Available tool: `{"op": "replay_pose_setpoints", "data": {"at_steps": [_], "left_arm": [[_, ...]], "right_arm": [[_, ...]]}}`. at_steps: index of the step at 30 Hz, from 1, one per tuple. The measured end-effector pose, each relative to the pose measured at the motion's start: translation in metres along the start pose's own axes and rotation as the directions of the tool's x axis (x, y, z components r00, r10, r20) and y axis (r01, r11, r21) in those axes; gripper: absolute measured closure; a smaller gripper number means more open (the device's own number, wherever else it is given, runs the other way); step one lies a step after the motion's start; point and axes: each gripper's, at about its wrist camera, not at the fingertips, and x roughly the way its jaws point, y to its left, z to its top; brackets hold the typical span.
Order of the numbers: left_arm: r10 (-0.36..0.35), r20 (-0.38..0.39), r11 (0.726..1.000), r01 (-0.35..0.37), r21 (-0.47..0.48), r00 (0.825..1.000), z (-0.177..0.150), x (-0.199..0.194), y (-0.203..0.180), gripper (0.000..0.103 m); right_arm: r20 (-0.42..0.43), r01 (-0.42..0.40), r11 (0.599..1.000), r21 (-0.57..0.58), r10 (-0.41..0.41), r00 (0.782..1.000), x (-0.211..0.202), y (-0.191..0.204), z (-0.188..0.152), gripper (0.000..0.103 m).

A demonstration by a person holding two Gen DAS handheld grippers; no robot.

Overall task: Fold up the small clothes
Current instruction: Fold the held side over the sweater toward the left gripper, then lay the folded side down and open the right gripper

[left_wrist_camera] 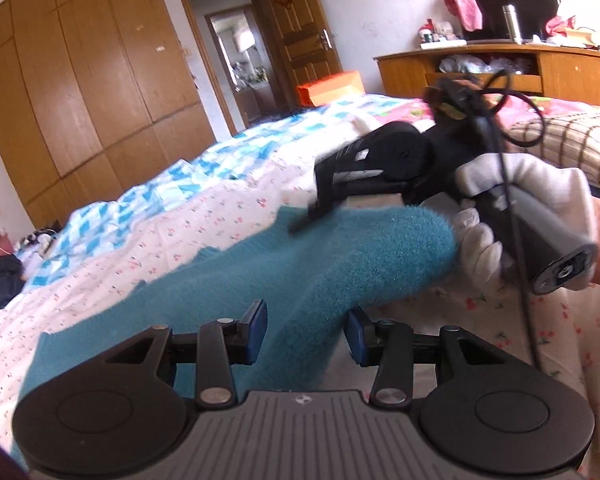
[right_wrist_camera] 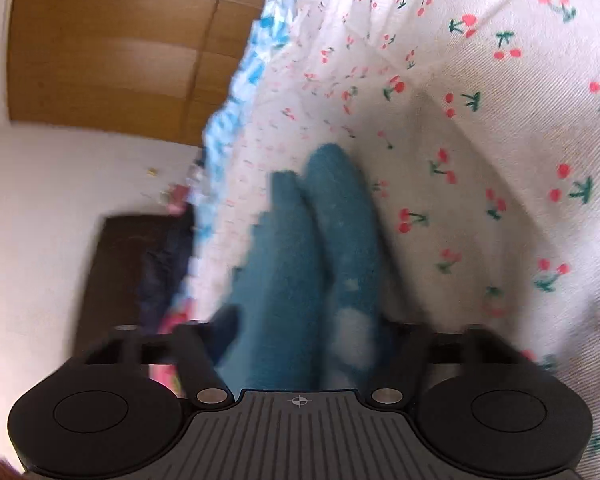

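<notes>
On the cherry-print sheet (right_wrist_camera: 480, 128), both tongs (left_wrist_camera: 306, 334) (right_wrist_camera: 300, 344) grip teal socks (right_wrist_camera: 320, 248); only the left view shows the wardrobe (left_wrist_camera: 80, 80).

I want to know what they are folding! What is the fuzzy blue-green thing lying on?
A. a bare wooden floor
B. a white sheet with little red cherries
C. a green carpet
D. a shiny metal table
B. In the left wrist view the fuzzy teal garment rests on the white sheet with little red cherries that covers the bed.
</notes>
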Motion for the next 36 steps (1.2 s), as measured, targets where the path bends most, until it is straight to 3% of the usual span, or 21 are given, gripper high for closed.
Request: {"op": "replay_pose_setpoints", "data": {"at_steps": [2,4,7,10,13,19,24,29,32,36], "left_arm": [[-0.02,-0.008,1.0,0.02,0.015,1.0,0.0,-0.009,0.0,0.055],[-0.026,-0.009,0.999,0.026,0.024,1.0,0.002,-0.023,0.002,0.054],[-0.015,-0.003,1.0,0.015,0.009,1.0,0.007,-0.041,0.008,0.054],[0.053,0.015,0.999,-0.053,0.002,0.998,0.013,-0.045,0.017,0.046],[0.158,0.0,0.987,-0.158,0.012,0.987,0.015,-0.021,0.029,0.043],[0.276,-0.059,0.959,-0.279,-0.044,0.959,0.009,0.034,0.067,0.043],[0.352,-0.115,0.932,-0.359,-0.055,0.929,-0.004,0.065,0.09,0.043],[0.343,-0.193,0.932,-0.358,-0.05,0.919,-0.026,0.092,0.094,0.043],[0.363,-0.162,0.93,-0.367,0.001,0.918,-0.031,0.091,0.085,0.045],[0.312,-0.153,0.946,-0.322,-0.044,0.938,-0.034,0.088,0.096,0.046]], "right_arm": [[-0.009,-0.011,1.0,0.03,0.012,1.0,-0.004,-0.008,0.0,0.074],[0.003,-0.063,0.996,0.06,0.063,0.998,-0.015,-0.015,0.0,0.076],[0.02,-0.071,0.997,0.032,0.071,0.997,-0.026,-0.013,-0.004,0.077],[0.015,-0.05,0.998,0.043,0.049,0.999,-0.022,-0.017,-0.003,0.077],[0.002,-0.058,0.996,0.068,0.058,0.998,-0.019,-0.024,0.0,0.075],[-0.004,-0.076,0.996,0.036,0.076,0.997,-0.018,-0.022,-0.005,0.065],[-0.041,-0.065,0.998,-0.003,0.065,0.997,-0.013,-0.018,-0.006,0.064],[-0.038,-0.106,0.993,0.052,0.108,0.993,-0.016,-0.024,-0.004,0.073],[-0.03,-0.164,0.979,0.123,0.169,0.985,-0.019,-0.026,-0.008,0.074],[0.022,-0.262,0.938,0.229,0.264,0.964,-0.028,-0.016,-0.024,0.074]]}}
